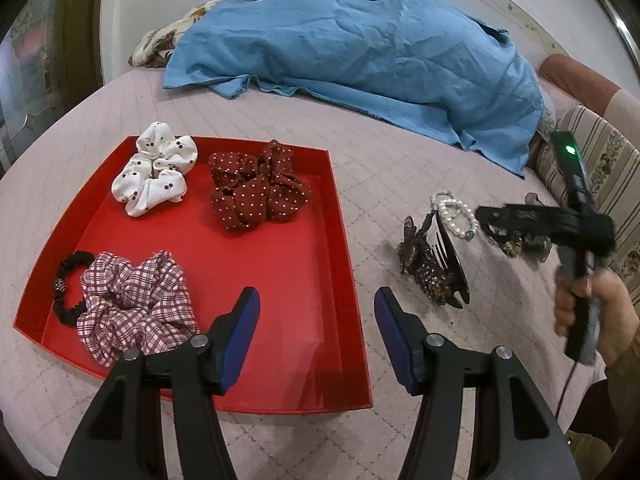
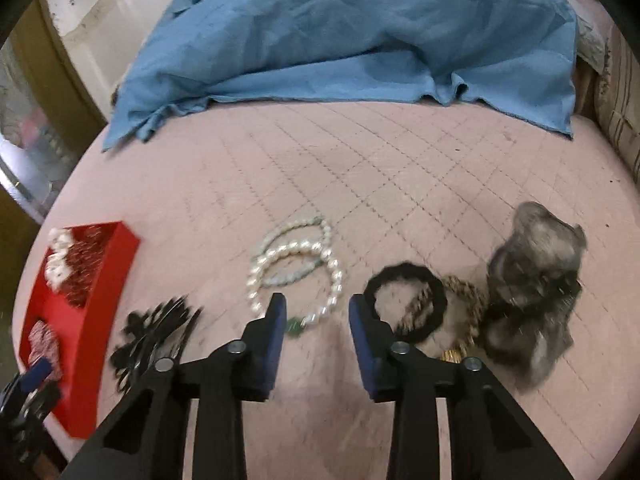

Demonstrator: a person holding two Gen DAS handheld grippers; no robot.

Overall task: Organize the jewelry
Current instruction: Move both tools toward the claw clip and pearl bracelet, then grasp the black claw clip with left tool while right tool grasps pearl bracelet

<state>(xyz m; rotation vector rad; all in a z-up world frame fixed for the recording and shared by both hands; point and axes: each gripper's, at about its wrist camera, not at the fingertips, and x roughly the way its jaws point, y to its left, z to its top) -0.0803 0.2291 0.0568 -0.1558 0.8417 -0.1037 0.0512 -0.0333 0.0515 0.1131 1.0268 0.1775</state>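
Note:
A red tray (image 1: 340, 280) lies on the bed. It holds a white dotted scrunchie (image 1: 154, 174), a dark red polka-dot scrunchie (image 1: 258, 190), a pink plaid scrunchie (image 1: 134, 306) and a black hair tie (image 1: 66, 292). My left gripper (image 1: 316, 300) hovers open and empty over the tray's near right part. To the tray's right lie a dark glittery claw clip (image 1: 434, 266) and pearl bracelets (image 2: 296, 264). My right gripper (image 2: 316, 304) is open just short of the bracelets' near edge, not pressing on anything. A black hair tie (image 2: 406, 300), a gold rope chain (image 2: 464, 300) and a grey scrunchie (image 2: 532, 292) lie right of it.
A crumpled blue cloth (image 1: 360, 52) covers the far side of the pink quilted bed (image 2: 360, 160). A striped floral cushion (image 1: 600, 168) sits at the right edge. A hand (image 1: 600, 312) grips the right gripper's handle.

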